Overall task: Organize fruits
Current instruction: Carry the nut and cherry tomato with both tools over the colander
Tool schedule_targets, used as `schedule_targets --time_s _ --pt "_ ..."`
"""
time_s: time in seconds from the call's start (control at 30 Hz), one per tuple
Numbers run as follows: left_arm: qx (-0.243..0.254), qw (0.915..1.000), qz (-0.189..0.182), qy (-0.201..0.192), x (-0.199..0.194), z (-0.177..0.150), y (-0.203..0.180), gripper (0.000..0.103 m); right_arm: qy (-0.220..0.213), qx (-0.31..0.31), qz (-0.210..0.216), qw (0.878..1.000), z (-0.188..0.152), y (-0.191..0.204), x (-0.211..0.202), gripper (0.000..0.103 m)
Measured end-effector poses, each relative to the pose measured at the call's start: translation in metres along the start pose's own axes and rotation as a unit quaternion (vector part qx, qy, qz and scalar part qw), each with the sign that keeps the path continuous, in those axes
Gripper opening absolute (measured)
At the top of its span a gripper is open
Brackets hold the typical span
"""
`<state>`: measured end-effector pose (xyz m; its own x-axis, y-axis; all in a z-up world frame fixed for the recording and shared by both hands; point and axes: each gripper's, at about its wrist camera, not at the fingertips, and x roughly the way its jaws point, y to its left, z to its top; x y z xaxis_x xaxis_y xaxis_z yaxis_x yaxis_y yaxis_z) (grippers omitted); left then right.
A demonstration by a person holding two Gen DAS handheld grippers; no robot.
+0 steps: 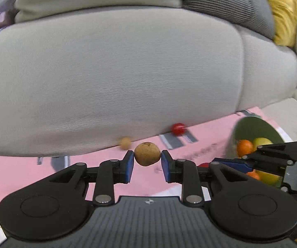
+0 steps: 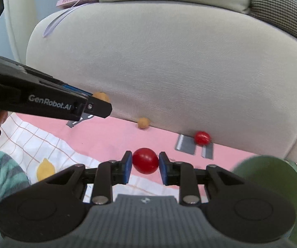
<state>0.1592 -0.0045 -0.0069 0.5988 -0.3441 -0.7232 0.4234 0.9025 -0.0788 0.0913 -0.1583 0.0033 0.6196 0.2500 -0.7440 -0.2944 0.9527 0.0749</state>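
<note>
Nearest me, my left hand-held gripper point(image 1: 147, 160) is closed narrow on a round tan fruit point(image 1: 147, 154), blue pads point(image 1: 130, 161) pressing it from both sides, fruit clear of the pink mat point(image 1: 111, 177) below. My right hand-held gripper point(image 2: 145, 163) likewise pinches a red fruit point(image 2: 145, 160) between its pads, held above the mat.

In the left view the right hand-held gripper crosses in front of the green bowl point(image 1: 249, 126). Bowl sits at my right, tipped toward the camera by the lens; inside I see an orange fruit point(image 1: 245, 147) and a yellow-green one point(image 1: 262, 141), more partly hidden behind the gripper arm.

Further out, a smaller tan fruit point(image 2: 143, 122) lies on the mat right at the foot of the grey sofa cushion point(image 2: 169, 72); I cannot tell whether it touches the fabric, the edge is blurred. A second red fruit point(image 2: 202, 137) sits to its right, against the cushion, over a grey printed patch point(image 2: 186, 144).

A striped sleeve point(image 2: 1, 177) shows at left.
</note>
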Motion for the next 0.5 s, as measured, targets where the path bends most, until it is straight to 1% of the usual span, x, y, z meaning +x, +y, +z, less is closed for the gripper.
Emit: schedule_targets --time_s 0.17,0.3,0.5 --pt "0.047 0.9987 -0.023 0.000 -0.008 -0.002 -0.044 0.032 -0.010 0.027 -0.023 0.999 -0.018 -0.024 -0.028 0.024" --pt "0.083 0.9956 -0.044 0.001 -0.008 -0.003 -0.077 0.032 -0.013 0.047 -0.043 0.998 -0.037 -0.047 -0.047 0.024" --pt "0.141 0.9865 -0.083 0.016 0.001 -0.008 -0.123 0.032 0.005 0.099 -0.077 0.992 -0.073 -0.086 -0.064 0.024"
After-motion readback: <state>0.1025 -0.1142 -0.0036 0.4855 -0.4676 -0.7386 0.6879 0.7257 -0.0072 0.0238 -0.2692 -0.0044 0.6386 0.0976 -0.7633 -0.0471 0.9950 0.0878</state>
